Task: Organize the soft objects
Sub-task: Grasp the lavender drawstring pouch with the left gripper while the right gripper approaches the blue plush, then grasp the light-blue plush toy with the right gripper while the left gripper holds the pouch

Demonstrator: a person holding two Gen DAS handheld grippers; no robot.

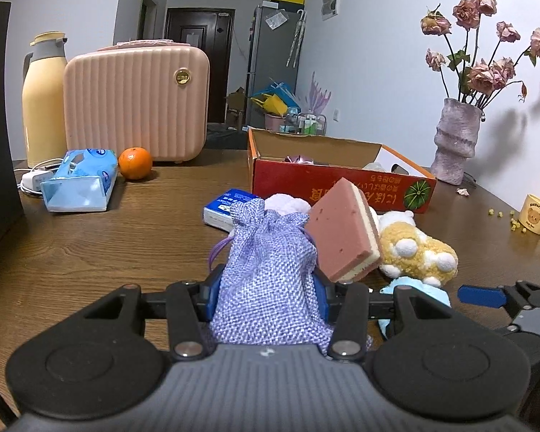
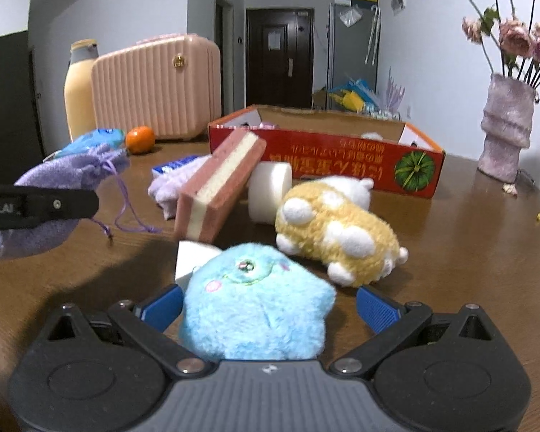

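Fingers, left (image 1: 212, 293): clamped on purple pouch (image 1: 270, 270).
Fingers, right (image 2: 376, 309): spread wide around blue plush (image 2: 255, 306), not gripping.
Worktop (image 1: 126, 237): brown wood; red box (image 1: 342, 180) behind toys.
Room: white walls, dark door (image 2: 279, 57).

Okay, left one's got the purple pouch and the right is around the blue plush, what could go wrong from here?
1. The purple pouch has drawstrings dangling from it; they might snag the tilted pink sponge on the way to the red box.
2. The right hand-held gripper is open around the blue plush, with a gap at its right finger, so closing may pinch only fluff and slip.
3. The sponge leans on other items and may topple if bumped.
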